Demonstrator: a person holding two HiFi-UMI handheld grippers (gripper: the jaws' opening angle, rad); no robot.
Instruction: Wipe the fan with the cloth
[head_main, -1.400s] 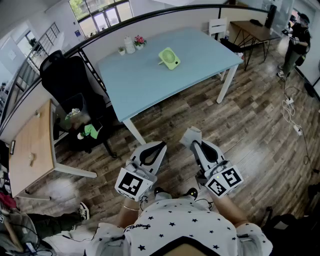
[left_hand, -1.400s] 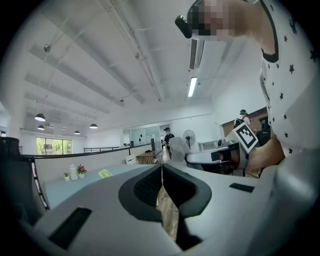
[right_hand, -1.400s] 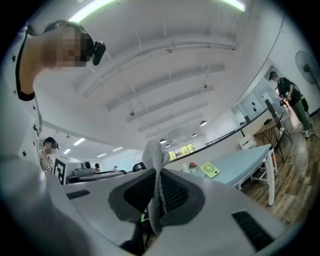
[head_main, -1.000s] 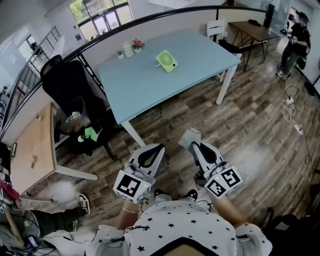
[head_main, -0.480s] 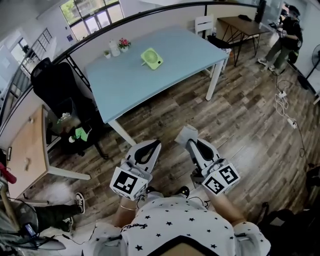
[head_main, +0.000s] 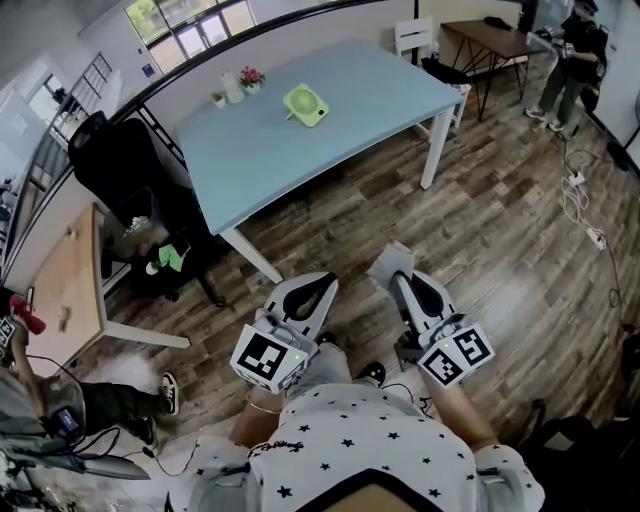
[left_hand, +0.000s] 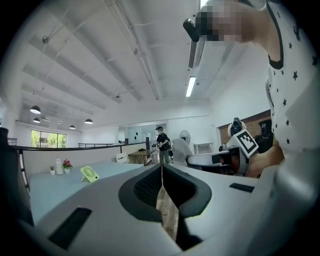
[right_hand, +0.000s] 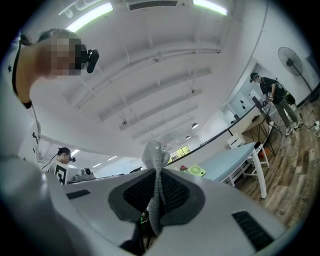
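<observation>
You hold both grippers low in the frame, above the wooden floor, well apart from the pale blue desk at upper centre. Your left gripper has its fingers pressed together with nothing between them. Your right gripper has its fingers clamped on the grey cloth (a bunched end pokes out past the tips). The green fan sits toward the desk's far side, near a small potted flower.
</observation>
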